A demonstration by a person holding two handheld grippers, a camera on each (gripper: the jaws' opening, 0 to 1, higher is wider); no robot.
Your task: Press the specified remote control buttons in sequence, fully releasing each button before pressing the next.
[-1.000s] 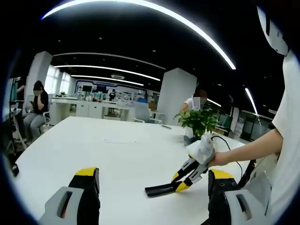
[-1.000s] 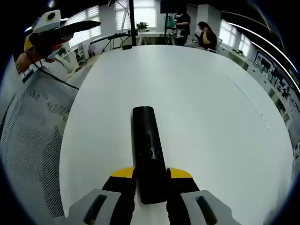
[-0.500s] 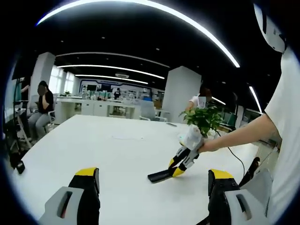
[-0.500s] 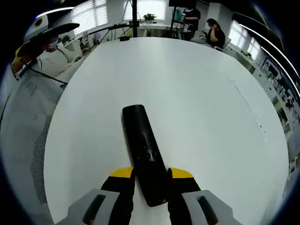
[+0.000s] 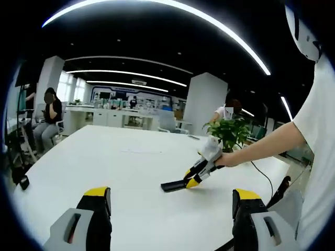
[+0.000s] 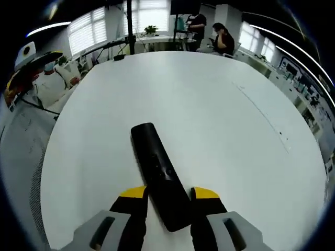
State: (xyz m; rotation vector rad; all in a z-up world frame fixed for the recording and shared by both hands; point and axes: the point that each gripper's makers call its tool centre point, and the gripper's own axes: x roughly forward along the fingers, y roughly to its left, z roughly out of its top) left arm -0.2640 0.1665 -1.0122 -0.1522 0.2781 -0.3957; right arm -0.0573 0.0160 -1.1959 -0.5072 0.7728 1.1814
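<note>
Open-plan office, dark ceiling with long light strips. Large white table (image 5: 104,167).

Right gripper view: right gripper (image 6: 166,201) clamped on near end of black remote (image 6: 158,178), which lies flat on the table, inboard from the near edge, far end angled left.

Left gripper view: left gripper (image 5: 170,209) jaws wide apart, nothing between; potted plant (image 5: 230,133) near the table's far right edge; seated person (image 5: 46,117) off its far left corner.

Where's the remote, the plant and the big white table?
remote (image 6: 157,178), right gripper view, its button face.
plant (image 5: 230,133), left gripper view, its leaves.
table (image 6: 209,120), right gripper view, bare top.
</note>
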